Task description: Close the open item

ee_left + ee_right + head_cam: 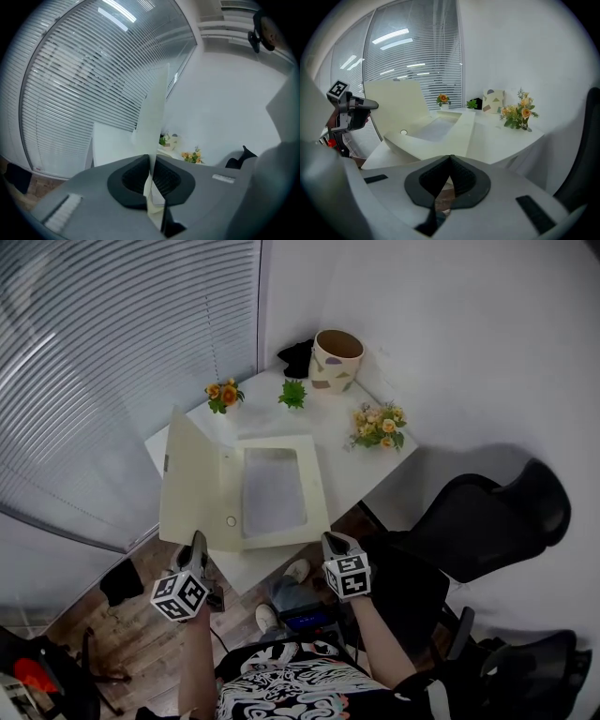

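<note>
A cream file box [281, 488] with a clear window lies open on the white table [375, 470]. Its cover [192, 479] stands up on the left side. My left gripper [197, 554] is shut on the cover's near edge. In the left gripper view that cover [154, 117] runs edge-on as a thin sheet up from between the jaws of the left gripper [151, 171]. My right gripper [335, 545] hangs at the table's front edge, just short of the box's near right corner. In its own view the right gripper [450, 161] is shut with nothing in it, and the box [440, 129] lies ahead.
At the back of the table stand a patterned pot [335, 360], a small green plant [293, 393] and orange flowers [224, 395]. A bouquet [379, 427] lies at the right. A black chair [487, 517] stands to the right. Window blinds [112, 362] run along the left.
</note>
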Demonstrator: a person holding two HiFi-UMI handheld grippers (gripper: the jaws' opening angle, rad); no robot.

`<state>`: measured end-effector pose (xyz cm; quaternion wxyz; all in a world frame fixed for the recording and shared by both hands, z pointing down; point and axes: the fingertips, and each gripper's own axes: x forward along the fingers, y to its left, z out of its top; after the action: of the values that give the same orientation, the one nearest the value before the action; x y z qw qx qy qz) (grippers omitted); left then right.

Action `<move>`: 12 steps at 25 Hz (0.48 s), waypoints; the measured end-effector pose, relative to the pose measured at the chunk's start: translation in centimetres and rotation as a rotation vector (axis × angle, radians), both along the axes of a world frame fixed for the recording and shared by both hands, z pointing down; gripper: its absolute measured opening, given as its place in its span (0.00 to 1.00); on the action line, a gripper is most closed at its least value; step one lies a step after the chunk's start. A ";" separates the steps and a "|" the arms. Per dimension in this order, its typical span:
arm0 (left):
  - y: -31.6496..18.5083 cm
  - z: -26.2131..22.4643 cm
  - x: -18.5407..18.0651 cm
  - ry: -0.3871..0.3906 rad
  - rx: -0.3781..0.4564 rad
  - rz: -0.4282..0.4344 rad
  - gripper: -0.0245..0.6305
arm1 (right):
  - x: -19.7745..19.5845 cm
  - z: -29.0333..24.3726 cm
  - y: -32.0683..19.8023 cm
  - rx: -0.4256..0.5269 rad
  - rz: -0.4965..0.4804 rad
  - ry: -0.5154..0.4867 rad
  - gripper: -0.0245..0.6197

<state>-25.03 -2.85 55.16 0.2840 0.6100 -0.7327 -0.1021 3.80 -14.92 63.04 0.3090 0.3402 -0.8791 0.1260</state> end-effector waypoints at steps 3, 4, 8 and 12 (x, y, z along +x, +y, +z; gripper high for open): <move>-0.4 -0.4 0.7 -0.021 0.004 0.032 0.05 | 0.0 -0.1 0.0 0.002 0.009 -0.002 0.05; -0.5 -0.6 0.9 -0.028 0.005 0.043 0.05 | 0.0 -0.1 -0.1 0.004 0.012 -0.003 0.05; -1.1 -1.2 2.0 -0.061 0.009 0.087 0.06 | 0.0 -0.1 0.0 0.002 0.012 -0.002 0.05; -1.6 -1.6 3.1 -0.082 0.012 0.119 0.06 | 0.0 -0.1 -0.1 0.001 0.013 -0.002 0.05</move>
<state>-21.97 -4.46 53.53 0.2556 0.6577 -0.7056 -0.0645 3.84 -14.99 62.93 0.3072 0.3459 -0.8773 0.1279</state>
